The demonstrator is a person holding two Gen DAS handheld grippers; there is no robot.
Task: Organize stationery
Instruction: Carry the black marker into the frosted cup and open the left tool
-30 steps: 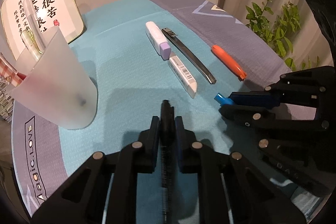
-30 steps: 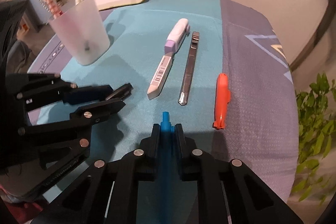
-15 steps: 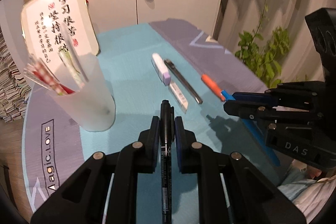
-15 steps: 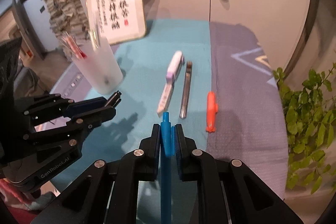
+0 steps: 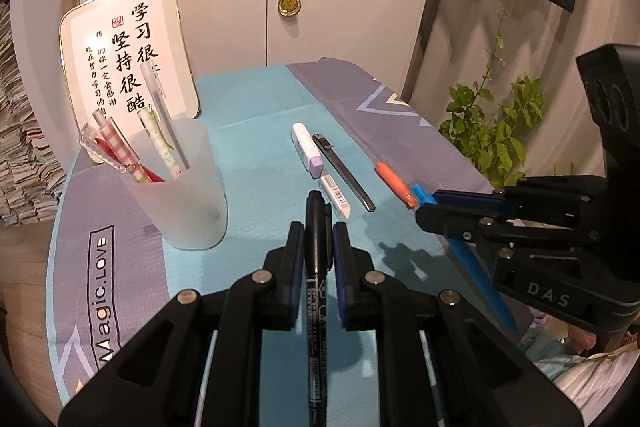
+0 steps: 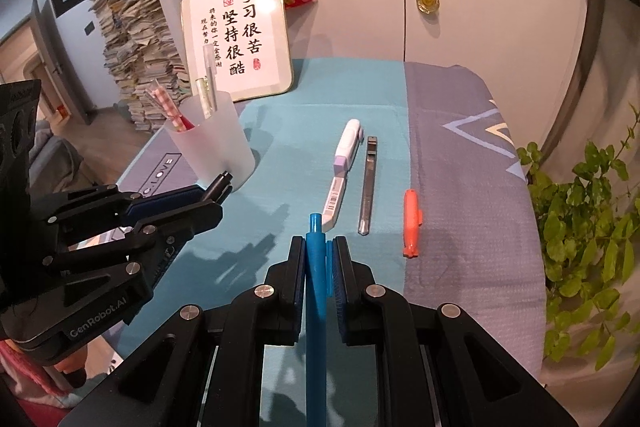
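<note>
While each hand-held gripper pinches a pen, the left [image 5: 317,243] grips a black marker [image 5: 317,267], the right [image 6: 317,259] a blue pen [image 6: 316,279].

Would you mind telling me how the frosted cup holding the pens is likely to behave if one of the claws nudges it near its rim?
The frosted cup looks like thin translucent plastic, so it is probably light and may slide on the blue mat. It is tall, narrower at its base, and the pens lean out above its rim, so a push near the top could well tip it.
</note>
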